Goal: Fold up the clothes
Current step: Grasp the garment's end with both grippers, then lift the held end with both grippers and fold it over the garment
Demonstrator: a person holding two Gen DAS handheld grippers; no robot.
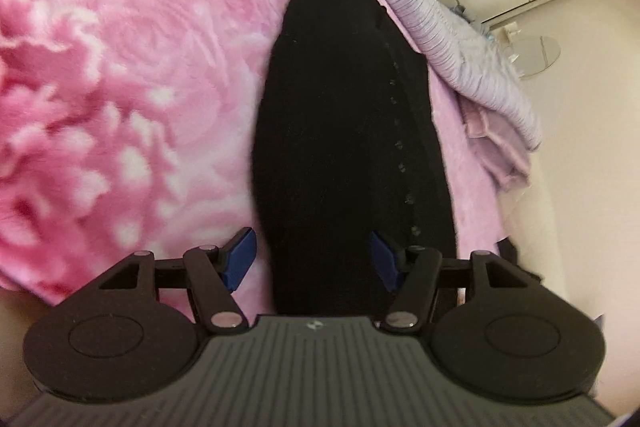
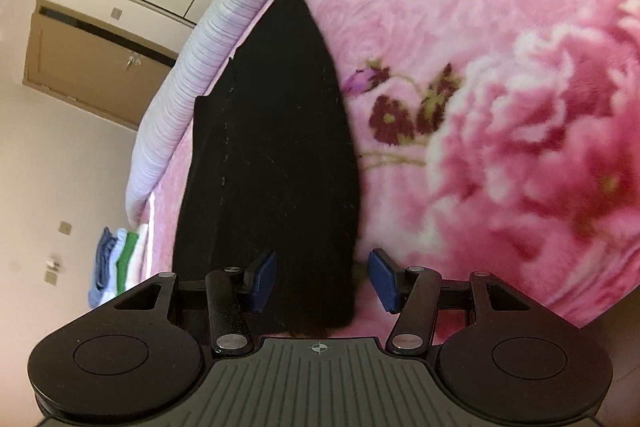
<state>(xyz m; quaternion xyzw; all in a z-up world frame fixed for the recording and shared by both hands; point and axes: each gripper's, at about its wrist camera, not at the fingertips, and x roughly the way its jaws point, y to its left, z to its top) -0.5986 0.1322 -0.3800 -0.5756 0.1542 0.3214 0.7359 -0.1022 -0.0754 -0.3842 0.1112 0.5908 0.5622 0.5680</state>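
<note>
While spread wide, left gripper (image 1: 312,259) and right gripper (image 2: 322,281) straddle garment (image 1: 344,131), gripping nothing; narrow strip folded, crosswise folds seemingly left.

**Black on pink**

The garment (image 1: 344,131) (image 2: 276,163) is plain black, with a faint line of pale stitch marks. Under it lies a pink blanket (image 1: 132,75) (image 2: 500,107) — big rose blooms, white highlights, maroon leaves. The bedding edge (image 1: 424,19) (image 2: 208,67) is lilac with thin stripes. Folded clothes (image 2: 116,267) show blue, green and white. Both grippers — left gripper (image 1: 313,259), right gripper (image 2: 322,281) — are black with blue pads.
</note>
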